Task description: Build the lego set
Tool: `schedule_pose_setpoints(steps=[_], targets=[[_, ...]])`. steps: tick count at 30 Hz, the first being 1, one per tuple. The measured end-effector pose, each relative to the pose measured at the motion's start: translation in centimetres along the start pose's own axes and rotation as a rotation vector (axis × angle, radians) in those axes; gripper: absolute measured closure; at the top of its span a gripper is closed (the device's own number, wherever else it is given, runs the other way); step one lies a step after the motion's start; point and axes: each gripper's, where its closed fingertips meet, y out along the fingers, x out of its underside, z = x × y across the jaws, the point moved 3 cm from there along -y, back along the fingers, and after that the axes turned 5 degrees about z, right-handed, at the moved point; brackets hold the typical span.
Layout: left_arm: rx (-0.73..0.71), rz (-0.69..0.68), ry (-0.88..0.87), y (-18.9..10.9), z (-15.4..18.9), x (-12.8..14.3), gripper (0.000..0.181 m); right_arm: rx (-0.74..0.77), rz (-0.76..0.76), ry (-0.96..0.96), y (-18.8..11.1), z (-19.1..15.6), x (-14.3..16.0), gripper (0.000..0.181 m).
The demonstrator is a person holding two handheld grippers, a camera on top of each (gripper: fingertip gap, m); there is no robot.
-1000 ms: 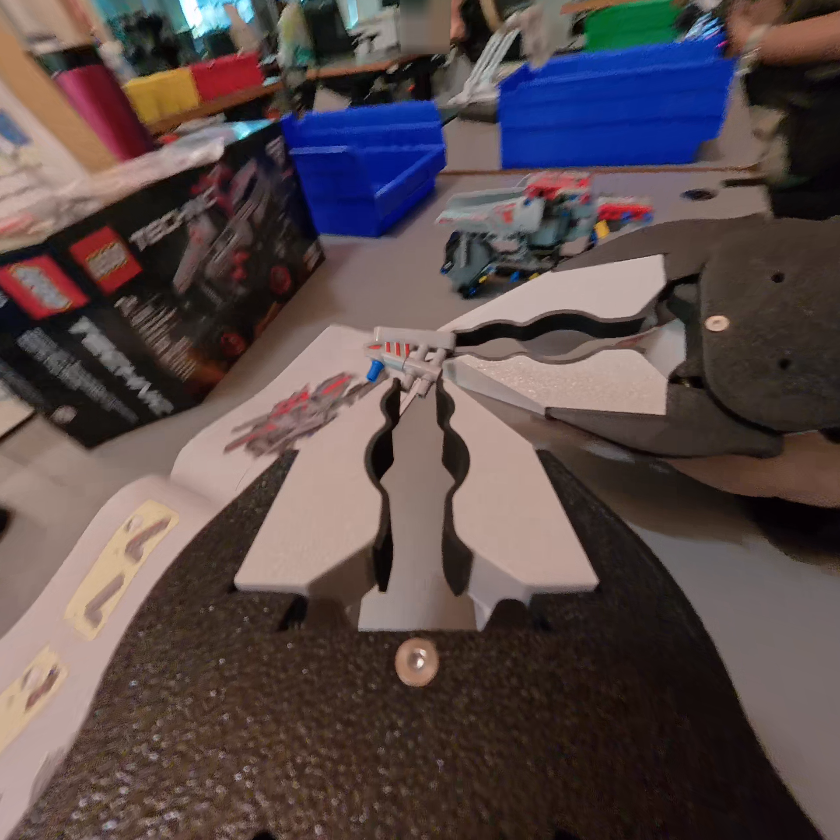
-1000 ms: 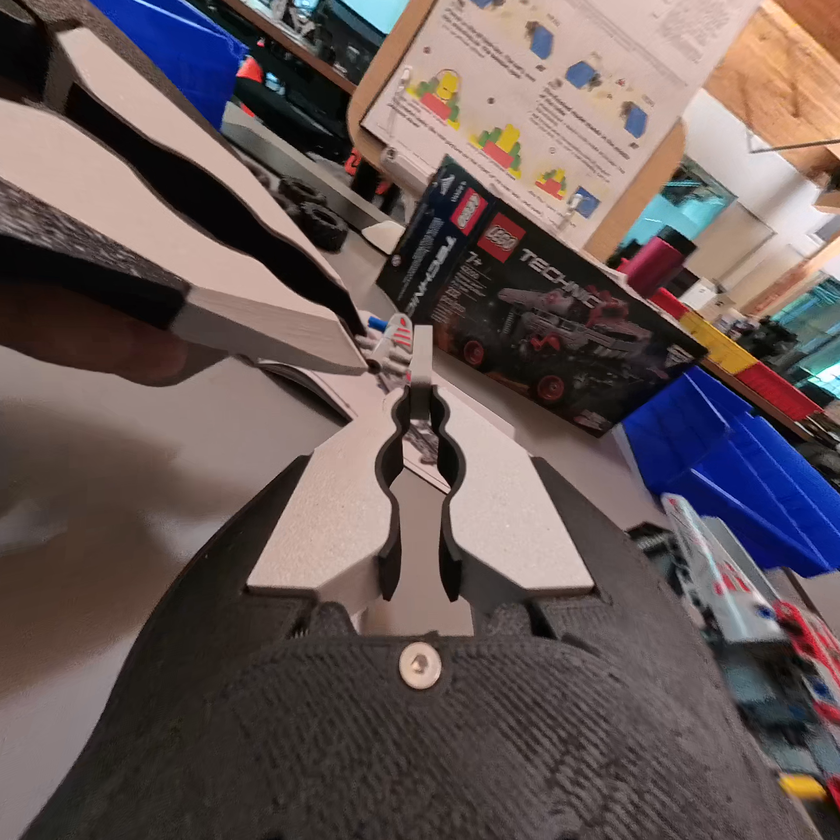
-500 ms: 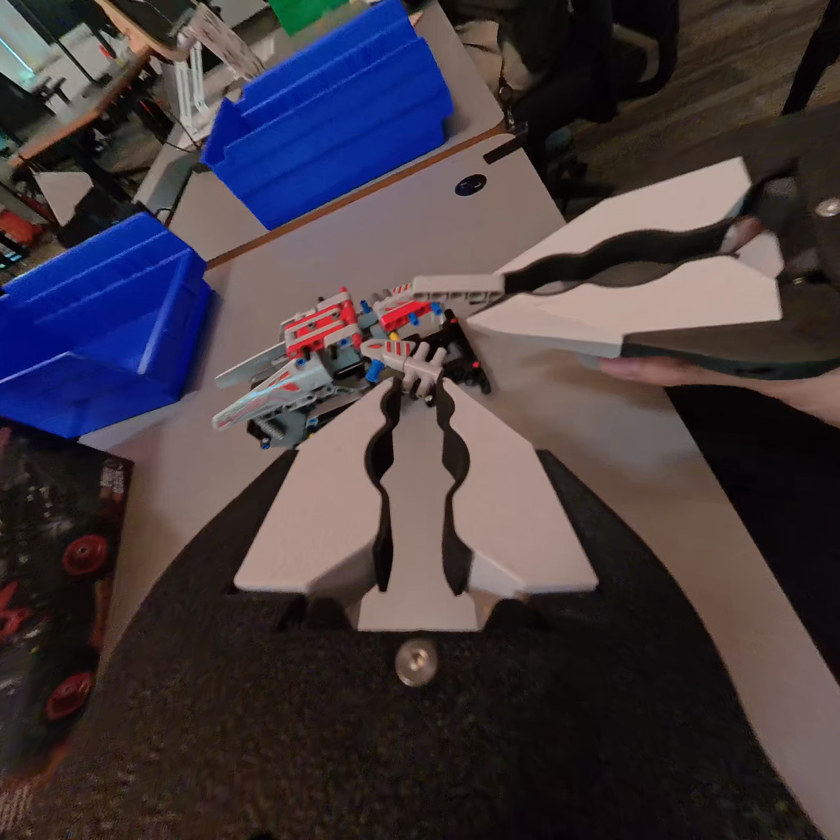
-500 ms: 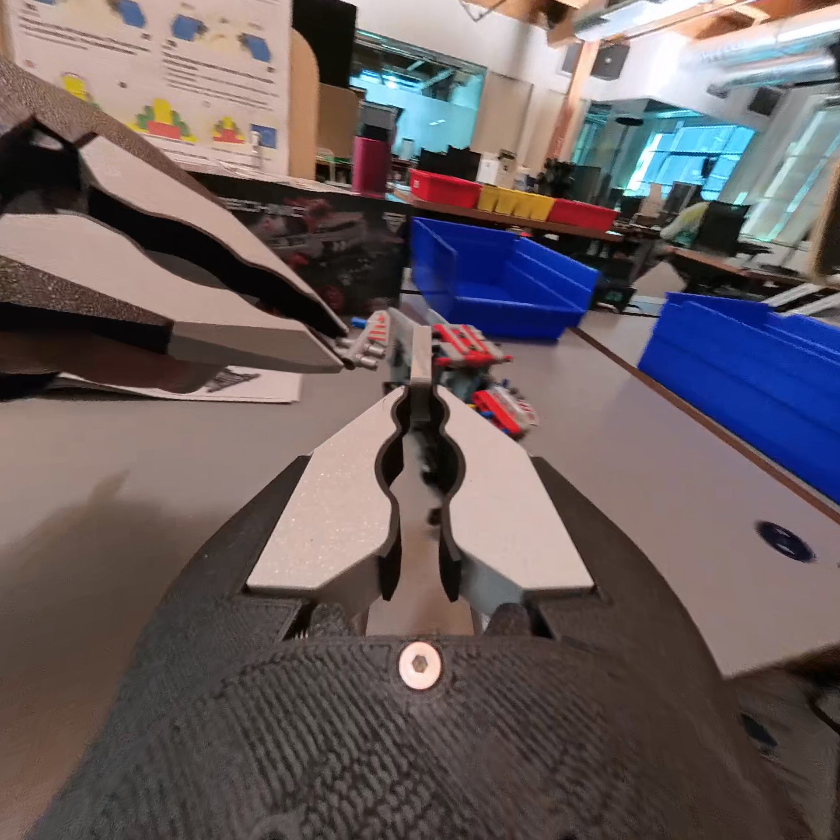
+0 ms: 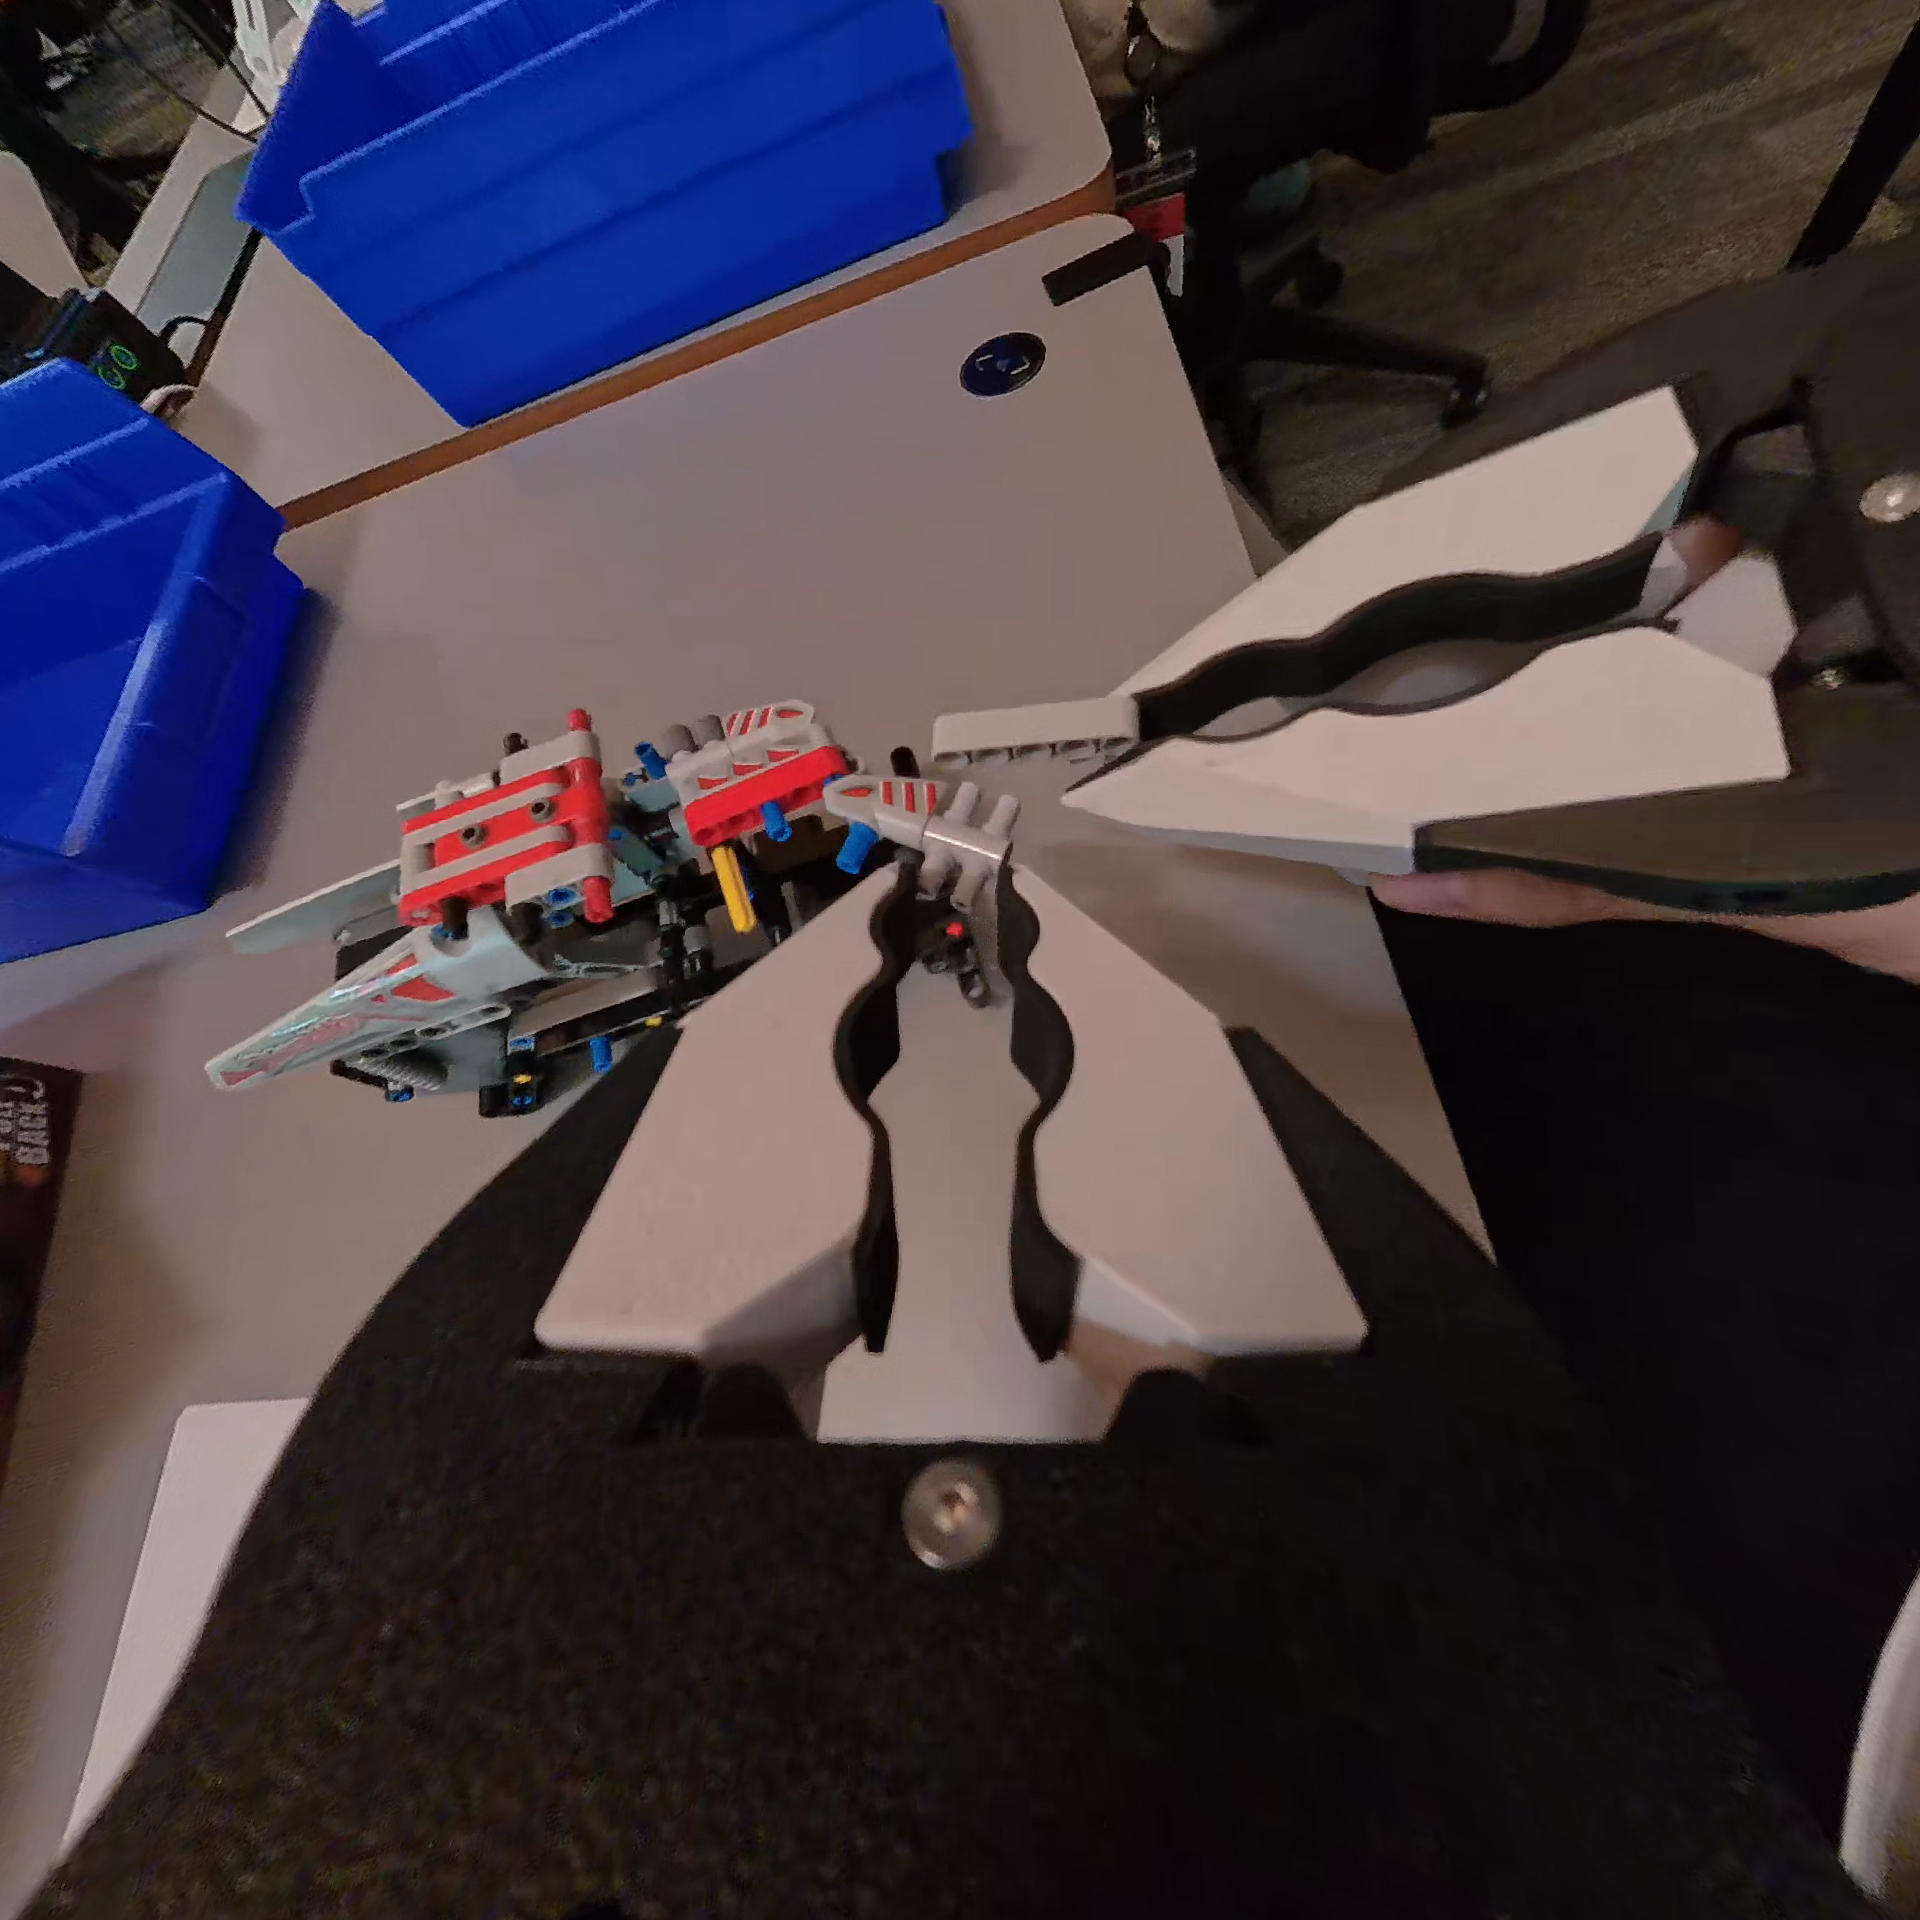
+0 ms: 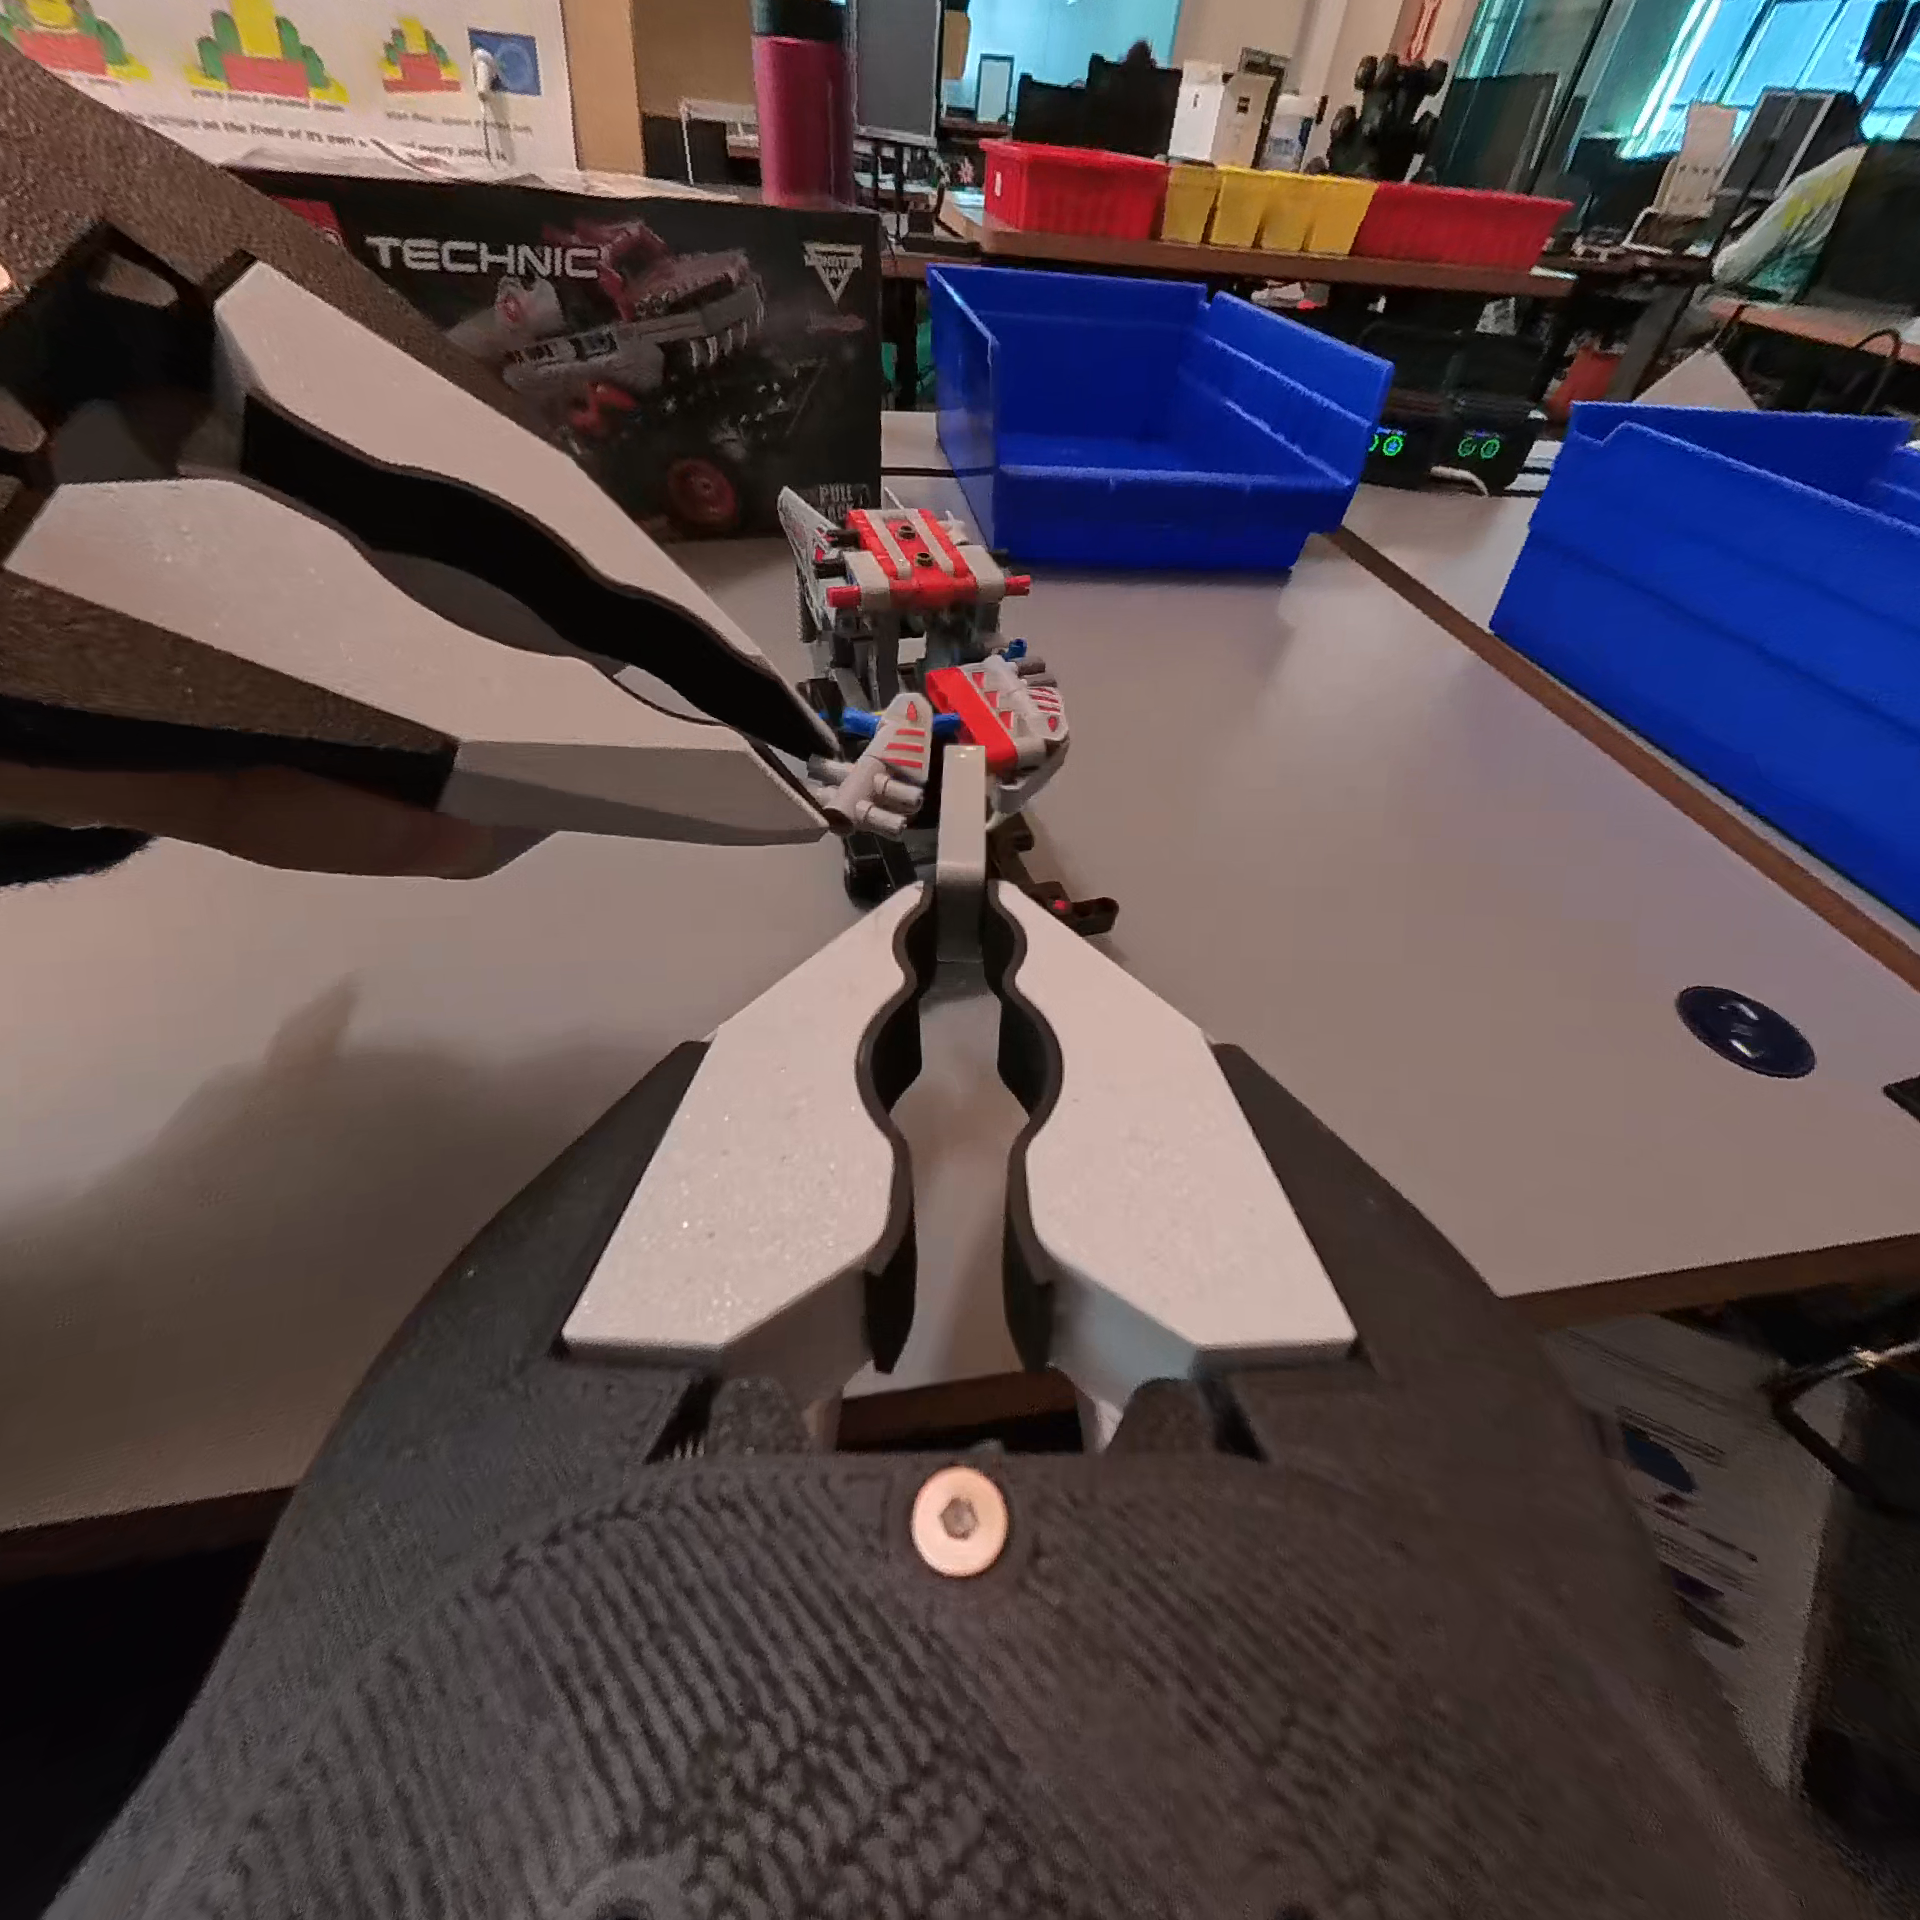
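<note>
Two grippers, both pinched tight: left gripper [image 5: 951, 883] grips a small grey-and-red sub-assembly [image 5: 920, 816], right gripper [image 6: 961, 904] a light-grey beam [image 6: 961, 821], both hovering just above the half-built truck [image 5: 582, 894] on the table [image 5: 727, 561], probably lined up for joining.

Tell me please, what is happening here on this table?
A person is building a lego model with two handheld grippers. The left gripper is shut on a small grey and red striped piece, and the right gripper is shut on a long light grey beam. Both pieces hang close together just above the half-built red and grey vehicle, which sits on the grey table. Neither piece looks attached to it yet.
</note>
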Motion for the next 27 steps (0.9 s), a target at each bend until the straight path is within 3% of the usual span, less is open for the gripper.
schedule_pose_setpoints(steps=[7, 12, 14, 17, 20, 24, 27], targets=[[-0.035, -0.009, -0.018, -3.3, -1.6, 1.8, 0.168, -0.115, -0.031, -0.066, 1.5, -3.5, 0.1, 0.175], [-0.053, -0.171, -0.035, -7.9, -3.3, 7.9, 0.168, -0.307, -0.010, -0.309, 2.5, -7.9, 0.0, 0.175], [-0.023, -0.162, -0.055, -9.9, -3.1, 9.7, 0.168, -0.371, -0.024, -0.451, 3.1, -10.3, 0.5, 0.175], [-0.024, -0.175, -0.085, -13.1, -2.9, 12.6, 0.168, -0.509, 0.064, -0.742, 3.3, -14.7, 0.7, 0.175], [-0.056, -0.208, -0.133, -16.3, -2.5, 15.0, 0.168, -0.609, 0.162, -0.886, 3.4, -17.7, 0.4, 0.175], [-0.113, -0.265, -0.186, -19.8, -0.7, 17.5, 0.168, -0.748, 0.401, -0.961, 2.5, -21.1, -0.8, 0.175], [-0.150, -0.292, -0.236, -21.6, 1.0, 18.9, 0.168, -1.007, 0.362, -0.905, 2.0, -23.2, 0.2, 0.175]])
